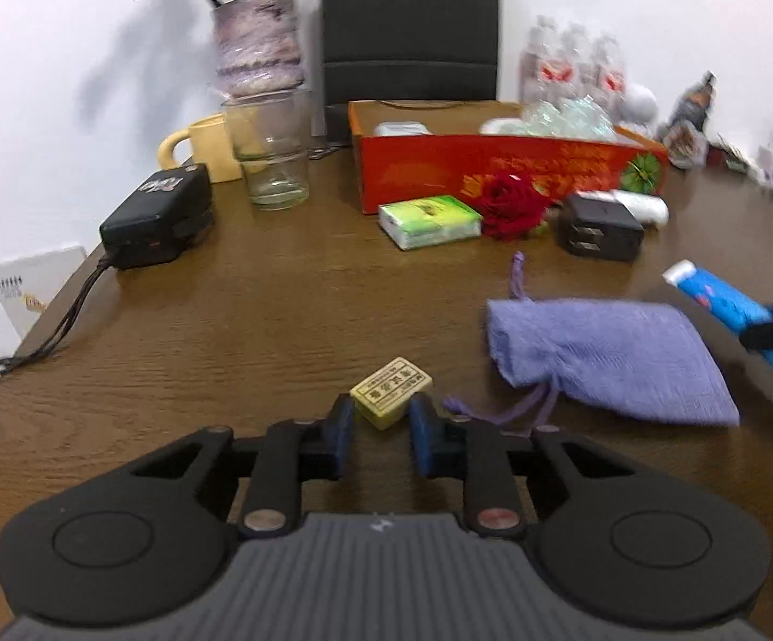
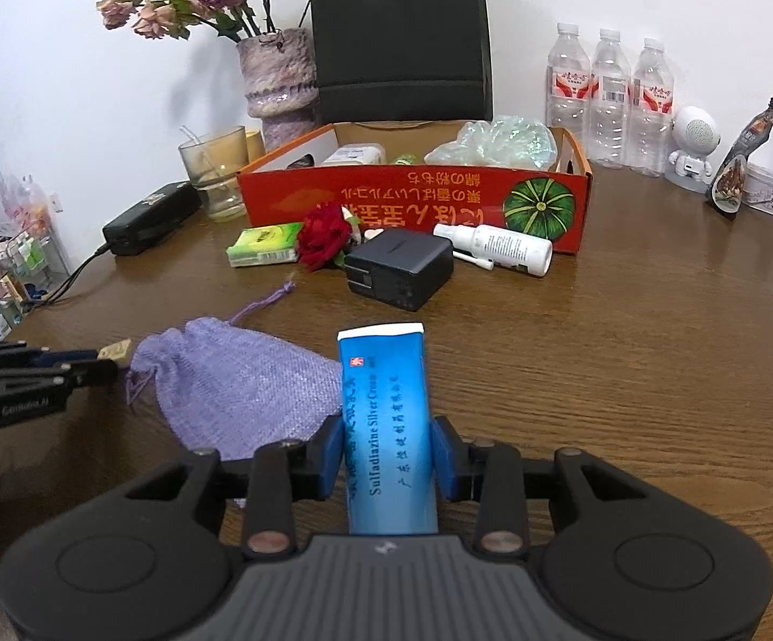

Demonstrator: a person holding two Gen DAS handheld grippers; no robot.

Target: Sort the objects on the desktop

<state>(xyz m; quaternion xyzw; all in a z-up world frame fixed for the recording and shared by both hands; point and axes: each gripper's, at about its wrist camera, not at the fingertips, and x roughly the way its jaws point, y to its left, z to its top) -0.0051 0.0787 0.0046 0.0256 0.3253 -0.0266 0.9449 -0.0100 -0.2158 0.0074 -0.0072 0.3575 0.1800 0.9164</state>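
Note:
A small yellow box (image 1: 391, 391) lies on the wooden table between the blue pads of my left gripper (image 1: 381, 422), which is shut on its near end. From the right wrist view the same yellow box (image 2: 115, 350) shows at the tips of the left gripper (image 2: 100, 360). My right gripper (image 2: 386, 454) is shut on a blue and white cream box (image 2: 386, 406), held lengthwise above the table. A purple drawstring pouch (image 2: 242, 384) lies between the two grippers. The orange-red cardboard tray (image 2: 413, 197) stands at the back with several items inside.
In front of the tray lie a green tissue pack (image 2: 263, 245), a red rose (image 2: 325, 235), a black charger (image 2: 402, 267) and a white spray bottle (image 2: 498, 248). A glass (image 1: 271, 152), a yellow mug, a vase and a black case (image 1: 159, 213) stand back left. Water bottles (image 2: 608, 96) line the back right.

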